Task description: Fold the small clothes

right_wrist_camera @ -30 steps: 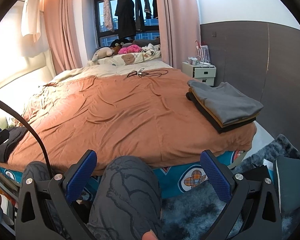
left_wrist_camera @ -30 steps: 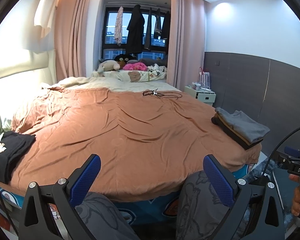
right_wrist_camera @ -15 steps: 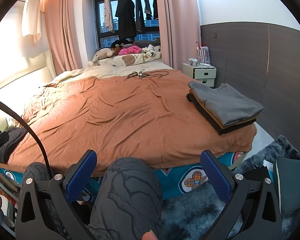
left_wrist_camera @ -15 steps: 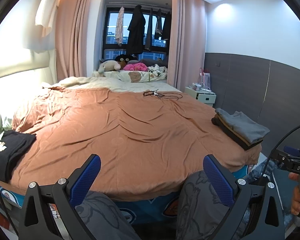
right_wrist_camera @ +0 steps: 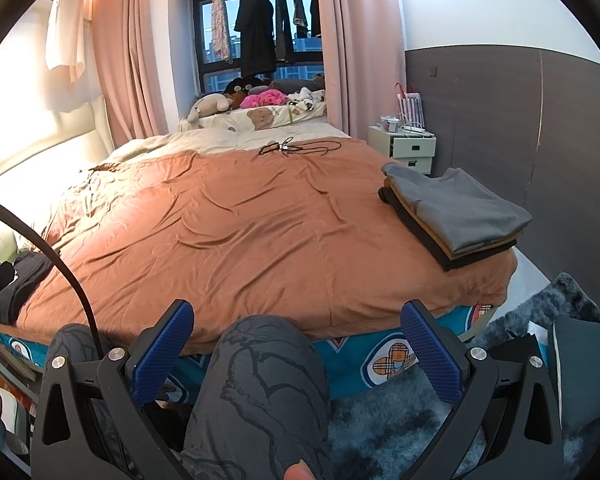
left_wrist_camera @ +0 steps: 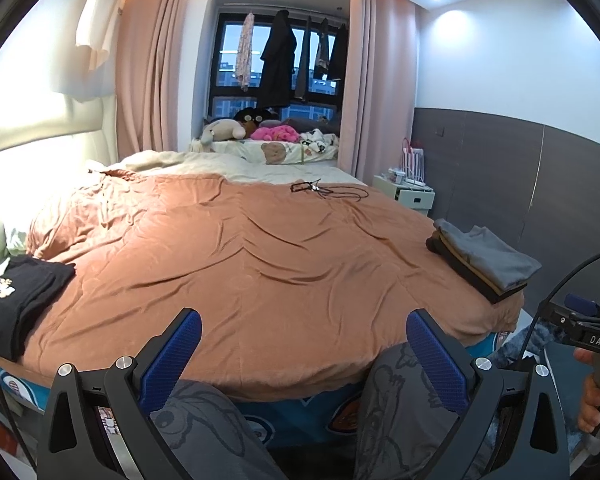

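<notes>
Nothing's really moved since a second ago: left gripper [left_wrist_camera: 303, 354] and right gripper [right_wrist_camera: 297, 342] both gape empty above the knees. Folded stack [right_wrist_camera: 452, 216] parked at 2 o'clock, black garment [left_wrist_camera: 18, 294] at 9, probably next.

A neat stack of folded clothes [right_wrist_camera: 456, 216], grey on top, lies at my bed's right edge; a black folded garment [left_wrist_camera: 18, 300] lies far left.
</notes>
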`<state>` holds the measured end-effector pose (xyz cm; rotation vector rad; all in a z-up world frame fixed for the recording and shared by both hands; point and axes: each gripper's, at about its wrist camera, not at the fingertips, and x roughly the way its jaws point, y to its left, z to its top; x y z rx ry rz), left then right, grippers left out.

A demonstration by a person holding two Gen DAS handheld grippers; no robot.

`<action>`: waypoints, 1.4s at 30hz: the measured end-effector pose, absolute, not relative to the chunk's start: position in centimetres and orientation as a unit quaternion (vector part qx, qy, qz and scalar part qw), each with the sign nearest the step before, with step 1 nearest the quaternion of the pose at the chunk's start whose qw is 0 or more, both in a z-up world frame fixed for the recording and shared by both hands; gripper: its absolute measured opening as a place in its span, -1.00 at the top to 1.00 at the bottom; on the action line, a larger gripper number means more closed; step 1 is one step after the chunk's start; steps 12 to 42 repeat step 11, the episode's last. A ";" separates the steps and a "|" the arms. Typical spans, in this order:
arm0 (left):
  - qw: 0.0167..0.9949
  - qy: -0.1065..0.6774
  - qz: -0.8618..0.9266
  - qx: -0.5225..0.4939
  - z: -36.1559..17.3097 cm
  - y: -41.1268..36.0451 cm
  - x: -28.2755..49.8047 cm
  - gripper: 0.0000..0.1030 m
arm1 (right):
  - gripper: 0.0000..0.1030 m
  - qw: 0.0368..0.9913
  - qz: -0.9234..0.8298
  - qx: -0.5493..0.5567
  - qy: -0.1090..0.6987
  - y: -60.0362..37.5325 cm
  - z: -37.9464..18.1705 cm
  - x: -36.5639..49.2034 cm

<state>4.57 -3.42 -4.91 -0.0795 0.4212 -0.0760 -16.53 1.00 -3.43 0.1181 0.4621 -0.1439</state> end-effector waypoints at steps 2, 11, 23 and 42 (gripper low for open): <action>0.976 0.209 -0.038 -0.040 -4.9 -3.5 4.5 -0.99 | -1.00 0.969 -0.072 0.059 0.229 1.0 -3.4 -16.5; 0.976 0.209 -0.043 -0.041 -4.7 -3.6 4.7 -0.99 | -1.00 0.968 -0.071 0.061 0.232 0.6 -3.3 -16.2; 0.976 0.209 -0.043 -0.041 -4.7 -3.6 4.7 -0.99 | -1.00 0.968 -0.071 0.061 0.232 0.6 -3.3 -16.2; 0.976 0.209 -0.043 -0.041 -4.7 -3.6 4.7 -0.99 | -1.00 0.968 -0.071 0.061 0.232 0.6 -3.3 -16.2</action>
